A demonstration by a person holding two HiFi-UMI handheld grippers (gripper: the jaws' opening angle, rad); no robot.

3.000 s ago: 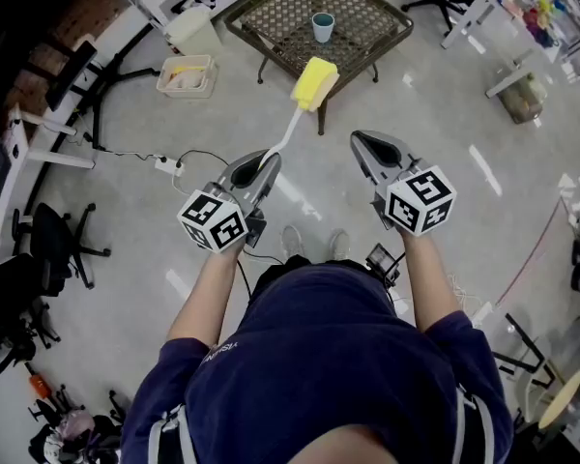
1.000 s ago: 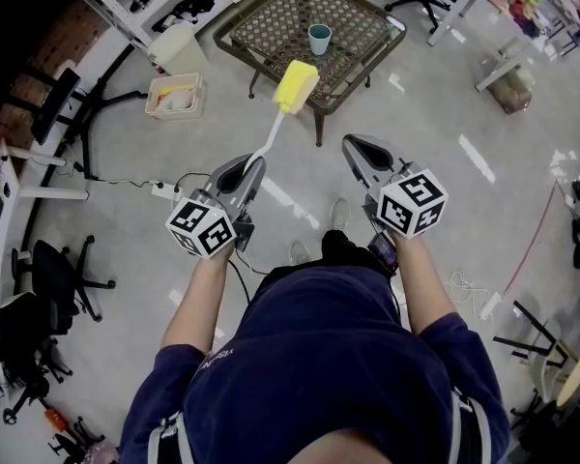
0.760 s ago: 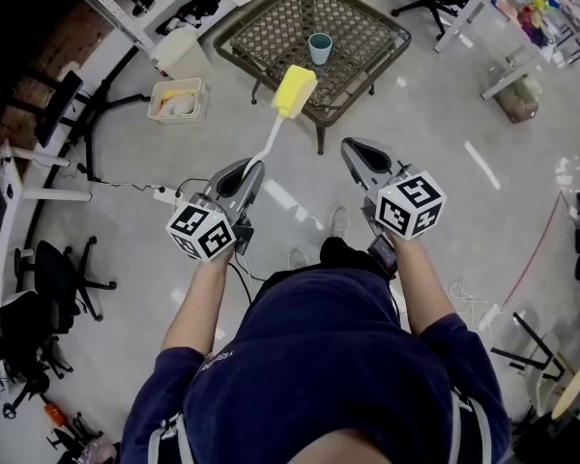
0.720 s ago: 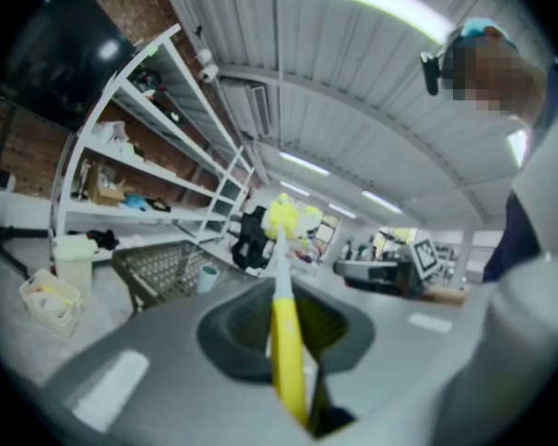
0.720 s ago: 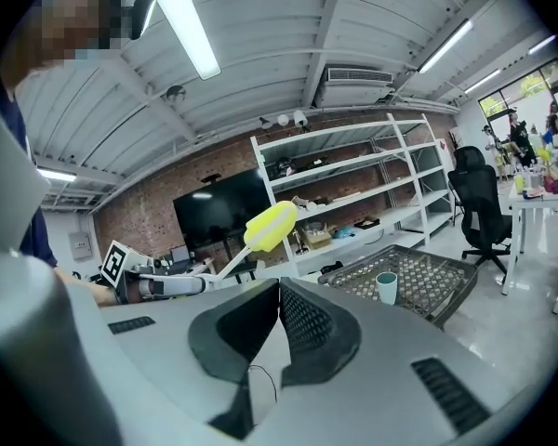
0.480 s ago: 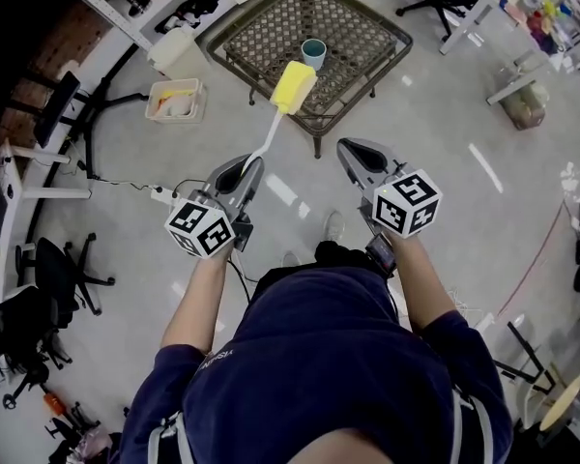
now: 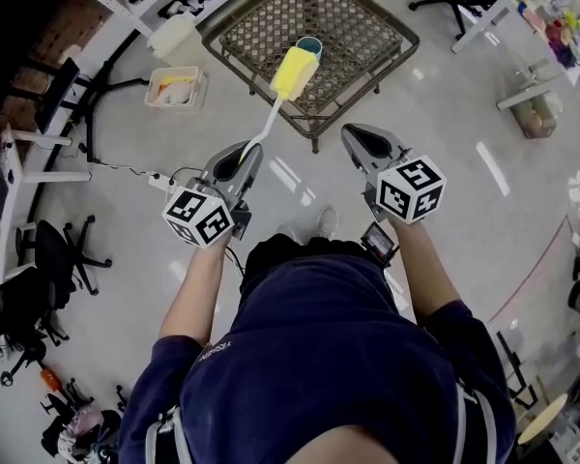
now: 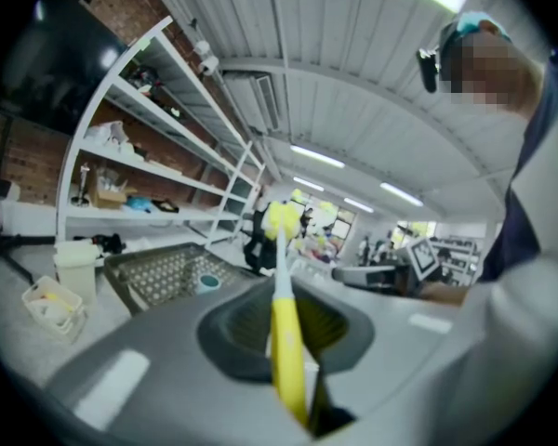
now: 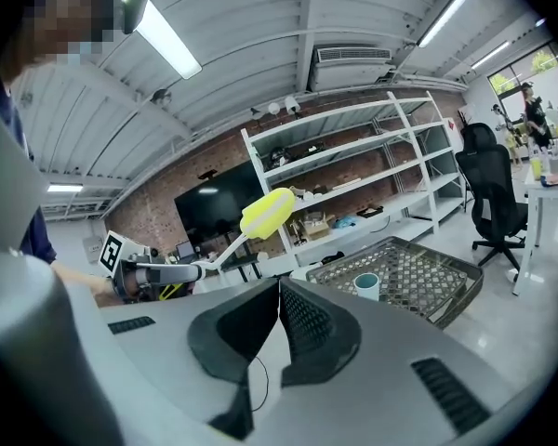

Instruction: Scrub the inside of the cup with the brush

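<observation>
A teal cup stands on a low wicker table ahead of me; it also shows small in the left gripper view as the cup and in the right gripper view as the cup. My left gripper is shut on the handle of a brush with a yellow sponge head, which hangs in the air just short of the cup. My right gripper is shut and empty, level with the left one, well short of the table. The brush head shows at the right gripper view's left.
A white basket and a white bin sit on the floor left of the table. Shelving runs along the brick wall. Office chairs stand at the left, a chair and desks at the right. A cable crosses the floor.
I have walked closer to the wicker table. Both grippers moved forward with me, and the sponge head now sits near the cup in the head view.
</observation>
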